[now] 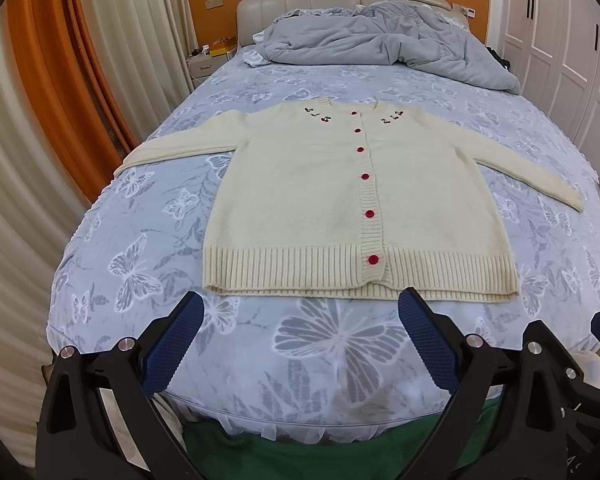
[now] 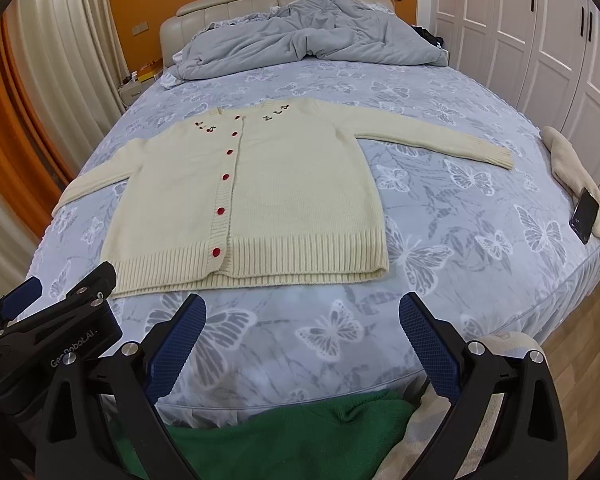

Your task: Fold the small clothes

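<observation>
Looking along the left gripper [image 1: 300, 312], I see its two blue-padded fingers [image 1: 172, 348] spread wide apart with nothing between them, held above the foot of the bed [image 1: 100, 240]. Just past the tips lies a cream cardigan [image 1: 300, 208], spread flat and face up on the butterfly-print bedspread, buttoned with red buttons [image 1: 373, 258] down the front, both sleeves stretched out to the sides. Its ribbed hem is nearest the gripper, near but not touching. A crumpled grey duvet [image 1: 380, 40] is heaped by the headboard, well apart from the cardigan. Something green [image 1: 300, 456] shows below the bed's edge, at the bottom of the view.

From the right gripper [image 2: 302, 312] the picture is much the same: fingers gaping, gripping nothing, poised over the foot of the bed. The cardigan lies ahead and to the left, hem towards the camera. The left gripper's black frame pokes in at the lower left, close to the hem's corner. At the far right edge of the mattress a dark phone [image 2: 586, 216] rests against a pale cloth [image 2: 568, 160], well away from the cardigan.
</observation>
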Tool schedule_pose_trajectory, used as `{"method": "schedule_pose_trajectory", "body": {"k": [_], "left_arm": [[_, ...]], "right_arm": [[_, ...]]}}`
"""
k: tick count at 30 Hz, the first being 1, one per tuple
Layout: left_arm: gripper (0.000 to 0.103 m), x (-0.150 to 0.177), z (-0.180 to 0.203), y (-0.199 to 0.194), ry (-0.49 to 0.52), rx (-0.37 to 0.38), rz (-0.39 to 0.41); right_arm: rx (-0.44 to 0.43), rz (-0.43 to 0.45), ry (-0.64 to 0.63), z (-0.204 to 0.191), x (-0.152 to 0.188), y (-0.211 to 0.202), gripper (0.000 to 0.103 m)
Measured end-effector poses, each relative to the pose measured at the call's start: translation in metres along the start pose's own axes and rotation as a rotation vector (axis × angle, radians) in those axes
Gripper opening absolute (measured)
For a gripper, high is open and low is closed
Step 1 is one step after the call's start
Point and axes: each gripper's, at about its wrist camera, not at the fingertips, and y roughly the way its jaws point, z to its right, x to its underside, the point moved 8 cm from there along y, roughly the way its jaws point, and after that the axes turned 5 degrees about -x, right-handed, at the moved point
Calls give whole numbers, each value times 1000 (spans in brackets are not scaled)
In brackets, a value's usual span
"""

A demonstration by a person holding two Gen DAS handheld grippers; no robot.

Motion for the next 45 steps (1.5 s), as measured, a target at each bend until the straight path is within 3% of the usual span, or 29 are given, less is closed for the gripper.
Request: {"method": "schedule_pose_trajectory", "body": {"k": [45], "left_arm": [[93,2,-1,17,13,-21,-22]], "right_arm": [[6,-20,-1,1,5,7,94]]}}
